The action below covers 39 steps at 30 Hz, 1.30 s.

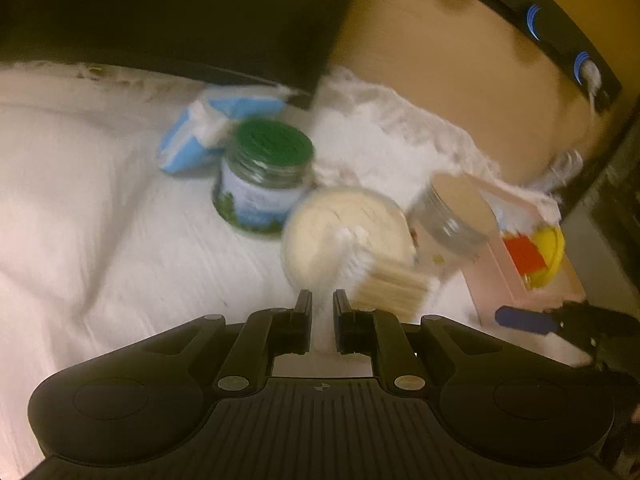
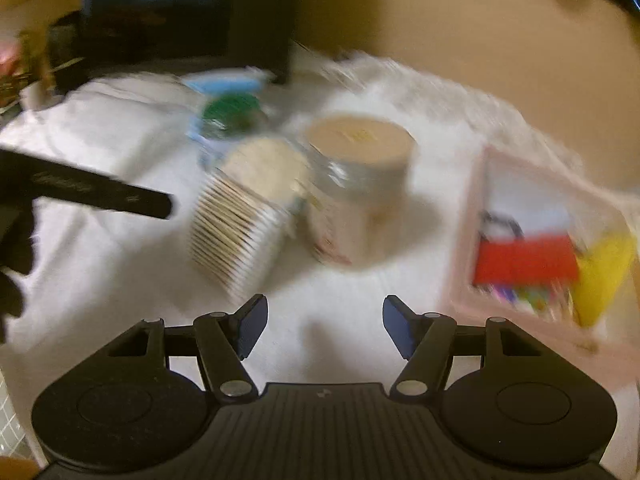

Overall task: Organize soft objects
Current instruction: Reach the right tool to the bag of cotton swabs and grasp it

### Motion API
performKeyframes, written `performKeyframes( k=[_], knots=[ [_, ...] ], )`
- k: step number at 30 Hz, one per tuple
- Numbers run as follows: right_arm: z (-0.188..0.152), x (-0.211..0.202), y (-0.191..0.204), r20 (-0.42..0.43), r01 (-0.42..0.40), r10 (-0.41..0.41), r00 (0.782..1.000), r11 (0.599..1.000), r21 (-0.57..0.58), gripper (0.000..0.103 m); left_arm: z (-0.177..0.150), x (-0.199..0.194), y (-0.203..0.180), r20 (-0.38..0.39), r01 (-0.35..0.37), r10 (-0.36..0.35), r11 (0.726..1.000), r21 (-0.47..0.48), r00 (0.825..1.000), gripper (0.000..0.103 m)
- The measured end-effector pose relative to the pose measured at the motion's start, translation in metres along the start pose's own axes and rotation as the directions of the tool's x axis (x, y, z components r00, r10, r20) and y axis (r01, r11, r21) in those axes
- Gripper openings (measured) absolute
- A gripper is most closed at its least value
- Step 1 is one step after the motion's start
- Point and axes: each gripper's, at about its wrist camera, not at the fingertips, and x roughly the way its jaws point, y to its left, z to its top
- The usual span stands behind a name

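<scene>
Cotton swabs (image 2: 240, 232): tilted bundle, left of tan-lidded jar (image 2: 360, 184), ahead-left of right gripper (image 2: 323, 328).
Right jaws: open, empty.
Left gripper (image 1: 322, 312): nearly closed, contents unclear.

Both wrist cams sit close, angled down at the white cloth (image 1: 120, 240). Left views from the left, right from the right; both share the green-lidded jar (image 1: 268, 148) and the cotton swab bundle (image 2: 240, 228).

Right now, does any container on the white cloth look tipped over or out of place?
Yes. The round cotton swab container lies tilted on its side, leaning against the tan-lidded jar, which stands upright. The green-lidded jar behind them also looks upright.
</scene>
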Motion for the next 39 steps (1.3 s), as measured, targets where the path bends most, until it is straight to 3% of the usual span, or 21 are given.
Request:
performKeyframes(
  k=[6,12,15,19,25,28,30,32,34,39],
  knots=[
    [0.027,0.032,0.025,0.026,-0.016,0.017,1.000,0.999,-0.035,0.069,0.023,-0.009,0.021,0.025,-0.035,0.036,0.999,-0.033,0.999,0.012],
    [0.028,0.067,0.019,-0.053,-0.112,0.118,0.992,0.988,0.110,0.069,0.024,-0.004,0.045,0.001,-0.050,0.051,0.994,-0.102,0.999,0.012],
    [0.024,0.072,0.010,-0.103,-0.182,0.206,0.973,0.962,0.203,0.050,0.020,0.000,0.049,-0.019,-0.035,0.033,0.993,-0.116,0.999,0.012],
    [0.017,0.071,0.003,-0.146,-0.239,0.295,0.944,0.919,0.313,0.035,0.022,0.005,0.046,-0.025,-0.011,0.008,0.994,-0.107,1.000,0.012],
    [0.005,0.056,-0.006,-0.165,-0.318,0.416,0.894,0.850,0.420,0.024,0.023,0.016,0.030,-0.034,0.024,-0.027,0.996,-0.085,0.999,0.012],
    [-0.001,0.042,-0.008,-0.182,-0.331,0.429,0.885,0.853,0.403,0.024,0.021,0.023,0.022,-0.048,0.035,-0.039,0.996,-0.078,0.998,0.012],
    [-0.006,0.032,-0.010,-0.196,-0.310,0.402,0.894,0.874,0.375,0.025,0.018,0.028,0.017,-0.059,0.042,-0.046,0.996,-0.073,0.997,0.012],
    [-0.010,0.023,-0.014,-0.206,-0.270,0.352,0.913,0.900,0.343,0.033,0.016,0.031,0.012,-0.070,0.045,-0.050,0.997,-0.067,0.996,0.012],
    [-0.012,0.013,-0.020,-0.194,-0.232,0.304,0.933,0.918,0.322,0.048,0.014,0.034,0.008,-0.077,0.047,-0.052,0.997,-0.062,0.996,0.012],
    [-0.005,-0.013,-0.038,-0.114,-0.164,0.208,0.971,0.936,0.310,0.054,0.007,0.039,0.000,-0.095,0.052,-0.058,0.997,-0.061,0.994,0.012]
  ],
)
